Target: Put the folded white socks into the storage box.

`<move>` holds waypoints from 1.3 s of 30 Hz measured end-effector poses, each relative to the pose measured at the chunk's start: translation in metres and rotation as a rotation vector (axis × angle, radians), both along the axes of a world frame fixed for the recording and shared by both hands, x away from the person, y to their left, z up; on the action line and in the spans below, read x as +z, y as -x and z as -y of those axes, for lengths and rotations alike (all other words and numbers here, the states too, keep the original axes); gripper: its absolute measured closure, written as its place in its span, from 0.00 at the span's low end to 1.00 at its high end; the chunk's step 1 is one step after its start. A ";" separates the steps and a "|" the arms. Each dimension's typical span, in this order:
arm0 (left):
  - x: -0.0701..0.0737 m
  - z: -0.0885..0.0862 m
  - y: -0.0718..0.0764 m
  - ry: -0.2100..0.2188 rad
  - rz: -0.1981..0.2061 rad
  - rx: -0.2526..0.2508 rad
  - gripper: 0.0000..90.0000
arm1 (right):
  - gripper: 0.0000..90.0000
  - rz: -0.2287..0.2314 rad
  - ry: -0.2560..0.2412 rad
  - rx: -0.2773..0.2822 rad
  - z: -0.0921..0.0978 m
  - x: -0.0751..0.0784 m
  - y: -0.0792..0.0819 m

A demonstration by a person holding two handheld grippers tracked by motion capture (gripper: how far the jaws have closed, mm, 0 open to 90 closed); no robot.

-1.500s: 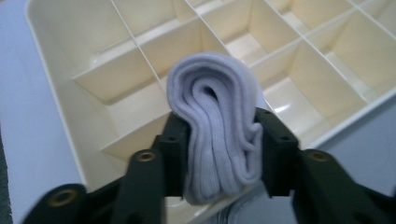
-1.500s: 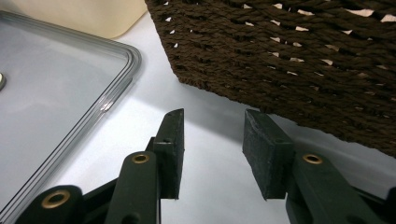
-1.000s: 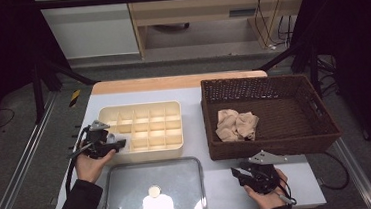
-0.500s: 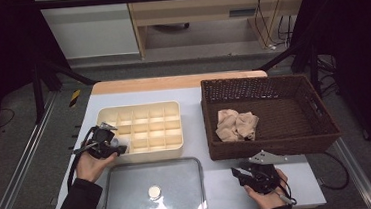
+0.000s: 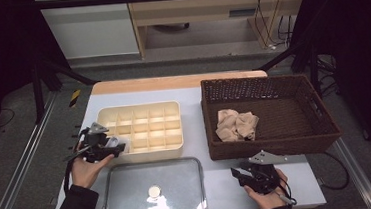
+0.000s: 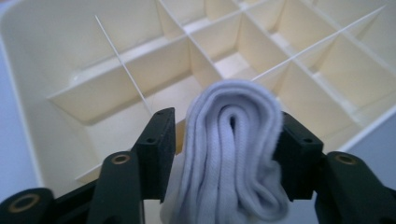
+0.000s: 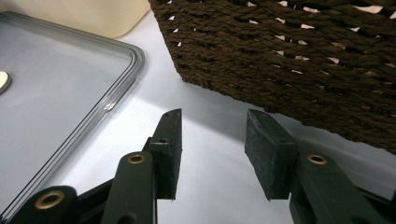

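My left gripper [image 5: 116, 149] hovers at the front left corner of the cream compartment box [image 5: 177, 146]. In the left gripper view the left gripper [image 6: 226, 135] is shut on a folded white sock [image 6: 233, 154], held over the box's near compartments [image 6: 116, 93]. My right gripper [image 5: 239, 173] rests low on the table in front of the brown wicker basket [image 5: 277, 145]. Seen in the right gripper view, the right gripper [image 7: 212, 135] is open with nothing between its jaws. A beige bundle of cloth [image 5: 236, 124] lies inside the basket.
A clear lid [image 5: 179, 177] with a small round knob [image 5: 154, 191] lies flat at the table's front, between my two hands. In the right gripper view the lid's rim [image 7: 119, 95] is to the left and the basket wall [image 7: 289, 56] just ahead.
My left gripper has shifted slightly right and forward with the sock, closer to the box's front left corner. The right gripper has stayed still.
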State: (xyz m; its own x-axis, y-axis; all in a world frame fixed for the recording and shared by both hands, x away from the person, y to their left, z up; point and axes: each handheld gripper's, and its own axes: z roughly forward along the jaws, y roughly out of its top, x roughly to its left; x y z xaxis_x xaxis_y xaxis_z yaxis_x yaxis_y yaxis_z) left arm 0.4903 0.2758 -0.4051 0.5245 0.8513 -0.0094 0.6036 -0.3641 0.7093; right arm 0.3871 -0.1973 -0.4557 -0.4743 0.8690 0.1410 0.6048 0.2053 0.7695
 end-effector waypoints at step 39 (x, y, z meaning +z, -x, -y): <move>-0.007 0.009 -0.004 -0.099 -0.033 -0.020 0.57 | 0.63 -0.010 0.001 0.020 -0.004 -0.002 -0.001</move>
